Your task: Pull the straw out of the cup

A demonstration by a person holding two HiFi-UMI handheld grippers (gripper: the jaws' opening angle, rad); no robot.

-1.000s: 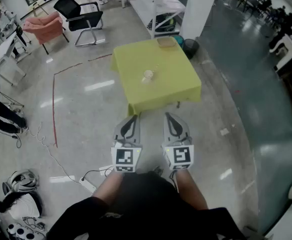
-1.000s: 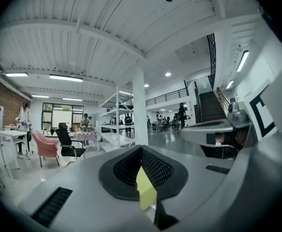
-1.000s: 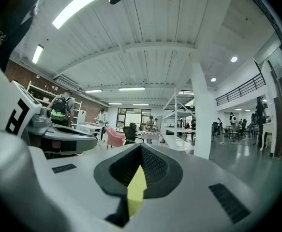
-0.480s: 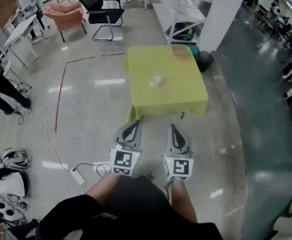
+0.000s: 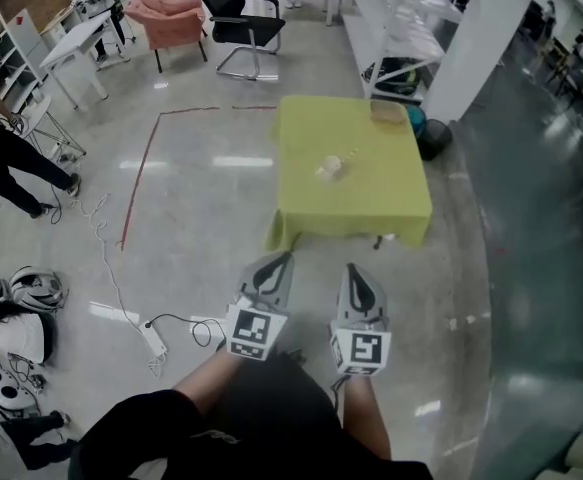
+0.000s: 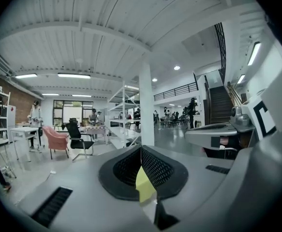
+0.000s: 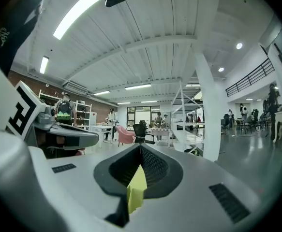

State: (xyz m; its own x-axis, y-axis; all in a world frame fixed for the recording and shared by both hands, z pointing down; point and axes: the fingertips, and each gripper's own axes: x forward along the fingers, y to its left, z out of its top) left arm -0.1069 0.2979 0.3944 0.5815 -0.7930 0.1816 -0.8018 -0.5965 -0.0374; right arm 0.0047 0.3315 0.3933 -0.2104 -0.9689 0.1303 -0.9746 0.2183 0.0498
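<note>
A small pale cup point(image 5: 329, 169) stands near the middle of the yellow-green table point(image 5: 391, 193), with a thin straw point(image 5: 349, 155) slanting out of it to the right. Both grippers hang side by side over the floor, well short of the table's near edge and pointing towards it. My left gripper point(image 5: 280, 259) and my right gripper point(image 5: 355, 271) have their jaws together with nothing in them. In the left gripper view the left gripper point(image 6: 141, 148) shows closed jaws with a sliver of the yellow cloth beyond. The right gripper point(image 7: 141, 147) looks the same in its own view.
A tan flat object point(image 5: 387, 113) lies at the table's far corner. Behind stand a black chair point(image 5: 239, 8), a pink chair point(image 5: 170, 11), a white pillar point(image 5: 481, 38) and shelving. A power strip point(image 5: 155, 340) with cable lies on the floor at left, near a person point(image 5: 11, 158).
The table with the cup has drifted right and looks slightly larger as the view shifts. Both grippers sit a little lower in the picture, still shut and side by side.
</note>
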